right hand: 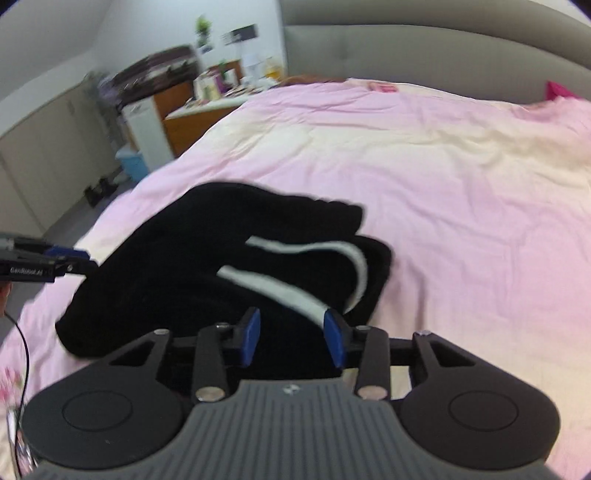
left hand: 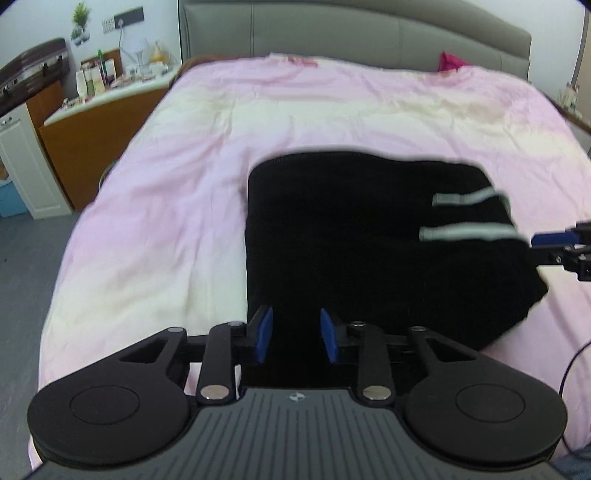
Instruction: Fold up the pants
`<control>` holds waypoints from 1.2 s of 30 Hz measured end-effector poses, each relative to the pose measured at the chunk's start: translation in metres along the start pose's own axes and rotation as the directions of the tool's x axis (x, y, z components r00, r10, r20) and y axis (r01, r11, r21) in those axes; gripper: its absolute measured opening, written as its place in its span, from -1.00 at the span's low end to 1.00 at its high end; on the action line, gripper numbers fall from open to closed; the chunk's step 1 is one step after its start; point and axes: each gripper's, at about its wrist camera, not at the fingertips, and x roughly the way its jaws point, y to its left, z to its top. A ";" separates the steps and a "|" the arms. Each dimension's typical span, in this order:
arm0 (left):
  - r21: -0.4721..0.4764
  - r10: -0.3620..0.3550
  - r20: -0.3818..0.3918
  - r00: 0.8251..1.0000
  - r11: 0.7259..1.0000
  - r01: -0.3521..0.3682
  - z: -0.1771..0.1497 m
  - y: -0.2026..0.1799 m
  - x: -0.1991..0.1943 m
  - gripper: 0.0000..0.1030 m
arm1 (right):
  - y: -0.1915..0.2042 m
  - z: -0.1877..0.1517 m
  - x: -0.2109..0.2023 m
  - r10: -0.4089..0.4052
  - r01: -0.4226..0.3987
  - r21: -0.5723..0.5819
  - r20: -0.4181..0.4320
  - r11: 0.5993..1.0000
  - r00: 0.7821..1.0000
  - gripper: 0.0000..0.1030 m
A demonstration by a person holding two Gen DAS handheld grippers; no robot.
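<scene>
Black pants (left hand: 369,240) with white stripes (left hand: 469,232) lie folded into a compact block on the pink bedspread (left hand: 184,166). My left gripper (left hand: 295,321) hovers over the near left edge of the block, its blue pads apart with only dark cloth seen behind the gap. The right gripper (left hand: 535,242) pokes in from the right edge, beside the striped end. In the right wrist view the pants (right hand: 184,258) look rumpled, and a white stripe (right hand: 280,288) runs up to the right pad. My right gripper (right hand: 291,321) stands open above them. The left gripper (right hand: 85,258) shows at the far left.
A grey padded headboard (left hand: 351,33) closes the far end of the bed. Left of the bed stand a wooden dresser (left hand: 103,122) crowded with bottles and a white cabinet (left hand: 22,158). A magenta item (left hand: 448,61) lies near the headboard. A thin cable (left hand: 569,362) hangs at right.
</scene>
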 end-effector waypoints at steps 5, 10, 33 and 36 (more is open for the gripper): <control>0.008 0.058 -0.073 0.996 0.998 -0.057 -0.025 0.002 0.025 -0.29 | -0.003 -0.026 0.042 -0.036 0.038 0.024 -0.105 0.999 0.994 -0.31; 0.029 0.108 -0.100 0.989 0.994 -0.105 -0.008 -0.005 0.011 -0.28 | -0.002 -0.018 0.038 -0.037 0.040 0.016 -0.141 0.999 0.989 -0.30; -0.002 0.336 0.498 0.799 0.922 -0.386 -0.023 -0.171 -0.269 0.77 | 0.047 -0.019 -0.290 -0.108 0.129 -0.027 0.393 0.991 0.913 0.90; -0.016 0.354 0.494 0.794 0.917 -0.399 -0.038 -0.188 -0.272 0.78 | 0.054 -0.049 -0.315 -0.136 0.149 0.002 0.422 0.989 0.896 0.90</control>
